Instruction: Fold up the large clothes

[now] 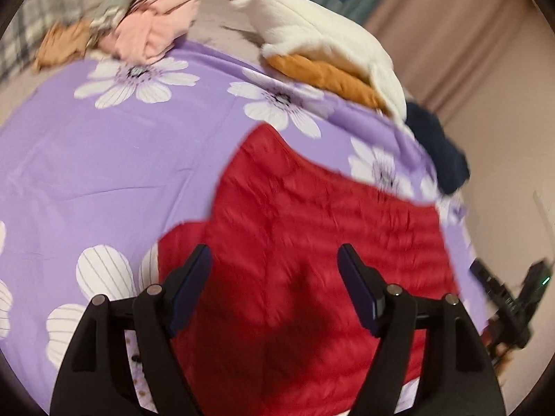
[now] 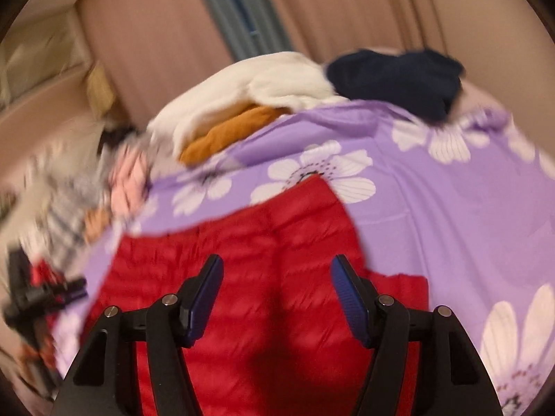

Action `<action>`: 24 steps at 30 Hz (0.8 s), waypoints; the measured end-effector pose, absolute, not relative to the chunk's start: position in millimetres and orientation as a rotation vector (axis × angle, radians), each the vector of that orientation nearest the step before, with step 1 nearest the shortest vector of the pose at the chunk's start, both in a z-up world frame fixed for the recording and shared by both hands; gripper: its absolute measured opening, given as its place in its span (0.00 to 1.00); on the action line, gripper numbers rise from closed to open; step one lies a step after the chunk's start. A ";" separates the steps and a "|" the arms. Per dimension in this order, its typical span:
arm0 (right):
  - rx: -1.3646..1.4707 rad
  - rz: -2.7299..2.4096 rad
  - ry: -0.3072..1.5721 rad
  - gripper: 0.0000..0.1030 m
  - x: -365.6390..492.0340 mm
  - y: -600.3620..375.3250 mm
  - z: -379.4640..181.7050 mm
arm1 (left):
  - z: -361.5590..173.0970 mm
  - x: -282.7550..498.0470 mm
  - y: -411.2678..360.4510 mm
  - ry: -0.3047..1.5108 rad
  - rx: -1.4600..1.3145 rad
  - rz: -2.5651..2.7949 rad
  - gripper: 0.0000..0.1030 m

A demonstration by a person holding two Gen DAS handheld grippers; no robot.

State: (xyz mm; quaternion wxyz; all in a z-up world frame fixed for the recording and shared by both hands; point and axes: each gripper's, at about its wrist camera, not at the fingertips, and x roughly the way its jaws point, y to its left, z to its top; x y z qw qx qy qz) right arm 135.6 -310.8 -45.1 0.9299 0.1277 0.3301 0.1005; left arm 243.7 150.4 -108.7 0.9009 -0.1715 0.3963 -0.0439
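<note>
A red quilted jacket (image 1: 312, 222) lies spread flat on a purple bedsheet with white flowers (image 1: 104, 159). My left gripper (image 1: 274, 260) is open and empty, hovering above the jacket's near part. The jacket also shows in the right wrist view (image 2: 270, 242) on the same sheet (image 2: 451, 215). My right gripper (image 2: 275, 270) is open and empty above the jacket. The right gripper shows at the right edge of the left wrist view (image 1: 510, 298), and the left gripper shows at the left edge of the right wrist view (image 2: 38, 294). Both views are blurred.
At the far edge of the bed lie a white fleece garment (image 1: 329, 31) over an orange one (image 1: 329, 76), a navy garment (image 1: 437, 152), and a pile of pink (image 1: 152, 27), grey plaid and orange clothes. Beige curtains (image 2: 347, 10) hang behind the bed.
</note>
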 end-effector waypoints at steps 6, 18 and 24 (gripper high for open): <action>0.087 0.257 0.693 0.40 113.3 -271.3 -59.5 | -122.3 227.6 110.2 0.826 -0.190 -0.098 0.50; 0.009 0.264 0.835 0.35 127.9 -248.3 -106.3 | -164.0 236.3 77.6 0.878 0.003 -0.059 0.46; 0.036 0.259 0.840 0.35 126.4 -245.7 -109.5 | -169.0 238.2 78.4 0.879 0.003 -0.060 0.46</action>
